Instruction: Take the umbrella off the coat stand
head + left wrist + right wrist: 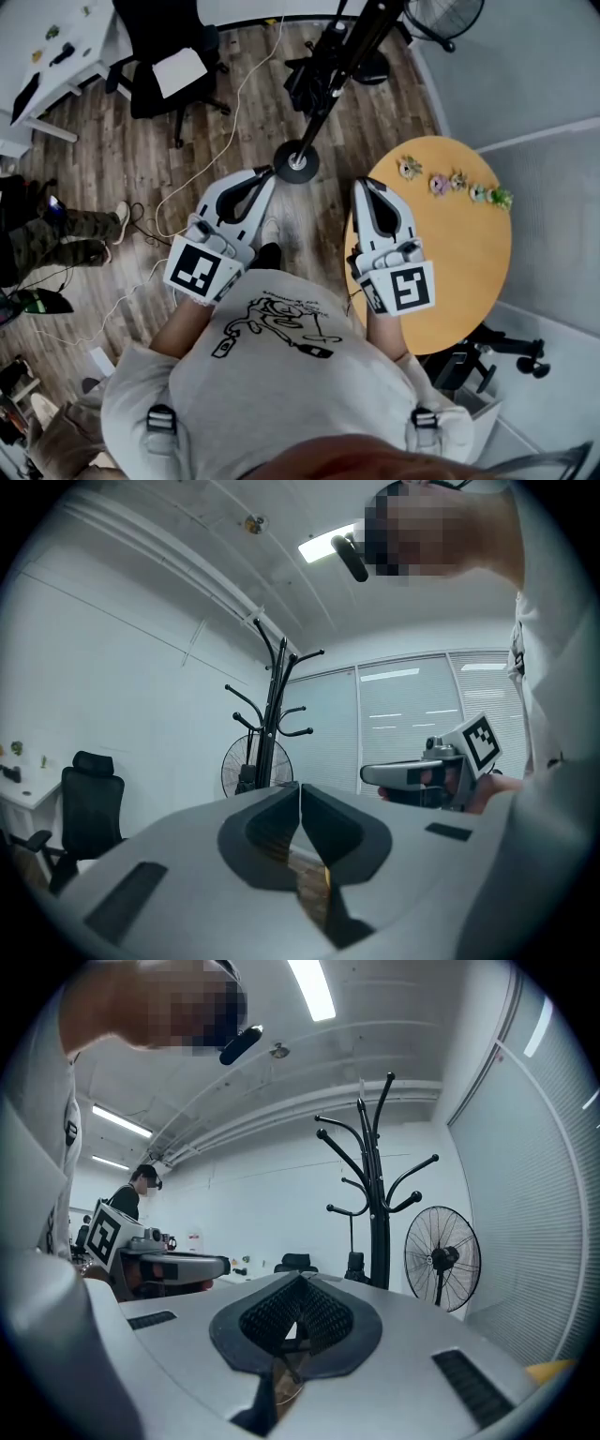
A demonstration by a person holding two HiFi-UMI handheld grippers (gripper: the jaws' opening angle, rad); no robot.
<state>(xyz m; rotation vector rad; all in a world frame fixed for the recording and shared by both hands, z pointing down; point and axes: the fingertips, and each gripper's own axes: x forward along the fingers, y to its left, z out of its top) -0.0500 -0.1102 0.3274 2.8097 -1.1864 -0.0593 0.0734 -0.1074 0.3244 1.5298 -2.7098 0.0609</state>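
The black coat stand [330, 92] rises from its round base [298, 161] on the wood floor just ahead of me. A dark bundle [309, 75] hangs against its pole; I cannot tell whether it is the umbrella. The stand [272, 714] also shows in the left gripper view, and in the right gripper view the stand [377, 1199] has bare upper hooks. My left gripper [265, 176] is shut and empty, pointing at the base from close by. To its right, my right gripper [361, 185] is also shut and empty. Neither touches the stand.
A round wooden table [469, 272] with small plant figures [455, 183] is at my right. A standing fan [441, 1260] is beside the stand. An office chair [173, 56] and white desk [56, 66] are at the back left. A person's legs [56, 239] and floor cables [187, 187] are to the left.
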